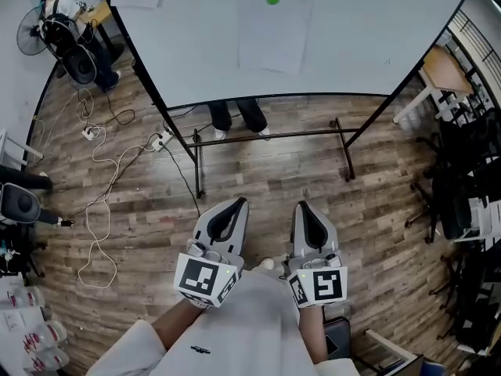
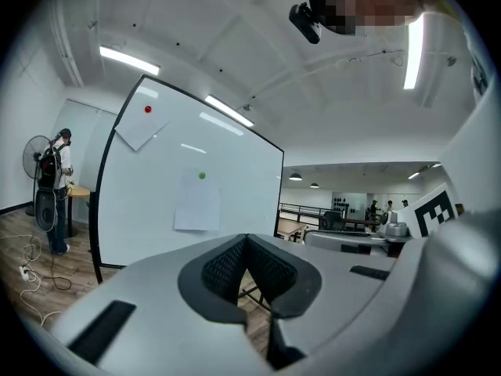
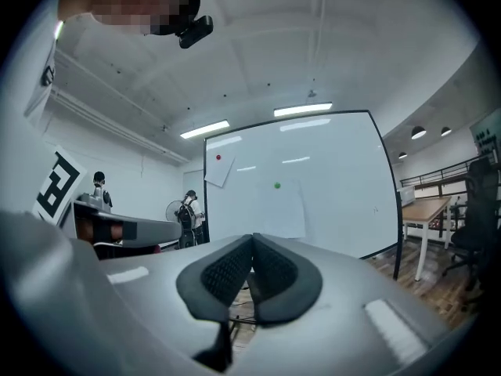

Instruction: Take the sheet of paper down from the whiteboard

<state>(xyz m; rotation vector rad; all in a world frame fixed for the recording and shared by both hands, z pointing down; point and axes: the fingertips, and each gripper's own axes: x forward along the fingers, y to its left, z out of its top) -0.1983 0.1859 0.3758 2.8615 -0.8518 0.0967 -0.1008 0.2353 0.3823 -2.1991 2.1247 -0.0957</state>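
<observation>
Top of frame: white sheet of paper (image 1: 274, 34), green magnet (image 1: 272, 0), white whiteboard (image 1: 376, 37) with black frame. Floor (image 1: 274, 178): brown-grey wood planks. Lower centre: grey left gripper (image 1: 242, 201) and right gripper (image 1: 300, 205), black pads (image 2: 223, 271) that look ribbed, black-and-white square markers (image 1: 200, 276).

I'm seeing a glossy whiteboard (image 1: 352, 37) throwing back the ceiling lights, its frame (image 1: 266, 136) dark matt metal. The sheet of paper (image 1: 272, 34) looks matt and smooth. The floor (image 1: 274, 182) is grainy wood plank. My left gripper (image 1: 237, 204) and right gripper (image 1: 302, 207) show smooth grey plastic, with finely ribbed black pads (image 2: 223, 269).
</observation>
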